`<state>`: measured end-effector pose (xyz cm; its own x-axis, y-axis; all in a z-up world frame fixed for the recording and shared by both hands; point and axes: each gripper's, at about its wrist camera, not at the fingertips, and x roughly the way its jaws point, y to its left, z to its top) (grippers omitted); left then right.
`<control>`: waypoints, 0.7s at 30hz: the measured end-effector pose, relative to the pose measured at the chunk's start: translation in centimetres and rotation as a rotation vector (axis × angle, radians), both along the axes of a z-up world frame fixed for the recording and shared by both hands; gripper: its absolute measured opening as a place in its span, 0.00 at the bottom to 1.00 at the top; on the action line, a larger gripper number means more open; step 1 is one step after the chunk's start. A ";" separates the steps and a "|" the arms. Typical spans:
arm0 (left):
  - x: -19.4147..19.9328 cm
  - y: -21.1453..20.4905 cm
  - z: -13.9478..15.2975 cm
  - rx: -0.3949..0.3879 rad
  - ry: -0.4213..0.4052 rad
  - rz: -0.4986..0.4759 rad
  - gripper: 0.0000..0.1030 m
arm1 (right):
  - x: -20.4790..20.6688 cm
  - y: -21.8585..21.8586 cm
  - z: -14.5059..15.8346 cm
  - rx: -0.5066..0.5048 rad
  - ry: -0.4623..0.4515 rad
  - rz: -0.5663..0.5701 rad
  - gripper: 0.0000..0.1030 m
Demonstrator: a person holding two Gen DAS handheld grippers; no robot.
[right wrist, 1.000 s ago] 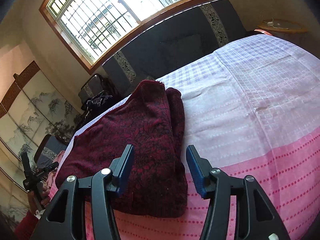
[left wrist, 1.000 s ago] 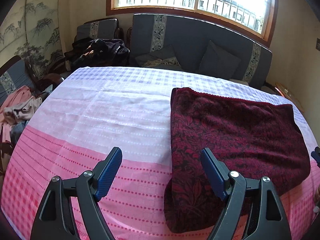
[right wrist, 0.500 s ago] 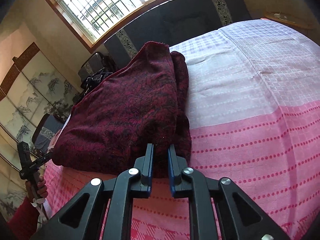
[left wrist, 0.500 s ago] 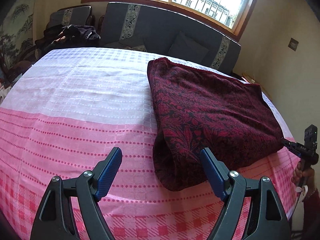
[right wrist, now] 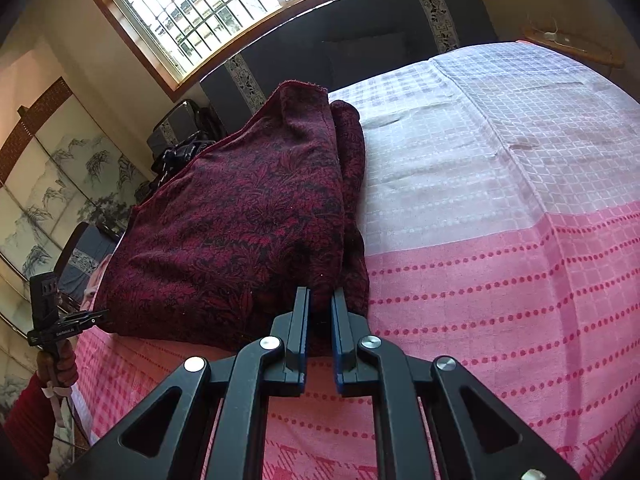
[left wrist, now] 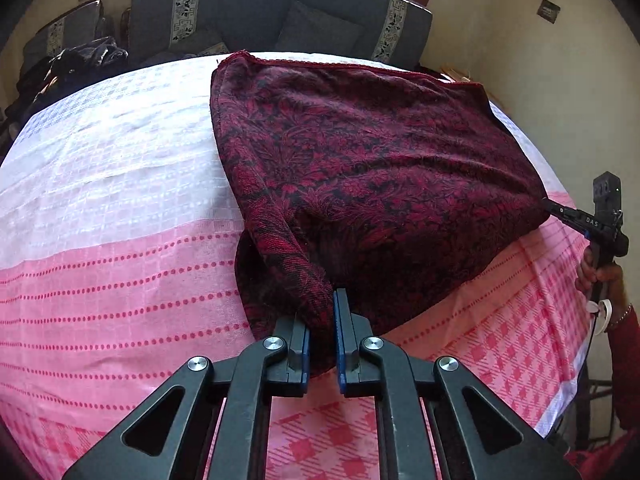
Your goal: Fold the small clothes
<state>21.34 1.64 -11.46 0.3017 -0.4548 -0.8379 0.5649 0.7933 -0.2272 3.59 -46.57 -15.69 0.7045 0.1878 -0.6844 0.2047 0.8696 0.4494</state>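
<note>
From the left wrist view I note my left gripper [left wrist: 322,320] just closed, fingers clamped on the near-left corner of the red garment [left wrist: 360,168] at the surface's [left wrist: 120,240] near edge; the right wrist view shows my right gripper [right wrist: 320,320] likewise clamped on its near-right corner, ready to lift both for folding.

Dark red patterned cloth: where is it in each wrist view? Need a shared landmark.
Left wrist: dark red patterned cloth center to right, near corner clamped in left gripper.
Right wrist: cloth center-left, corner in right gripper.
Shared landmark: dark sofa under the window.
</note>
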 end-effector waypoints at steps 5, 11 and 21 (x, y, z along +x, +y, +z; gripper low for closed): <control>0.7 1.8 -1.6 -0.061 0.032 0.072 0.17 | 0.0 0.0 -1.1 0.015 0.020 0.001 0.09; -0.8 3.6 0.1 -0.070 -0.083 0.208 0.53 | -0.7 -0.8 -0.1 0.035 -0.013 -0.009 0.10; -2.6 -1.6 5.1 -0.118 -0.229 0.190 0.54 | 1.4 4.9 6.4 -0.135 -0.167 0.091 0.10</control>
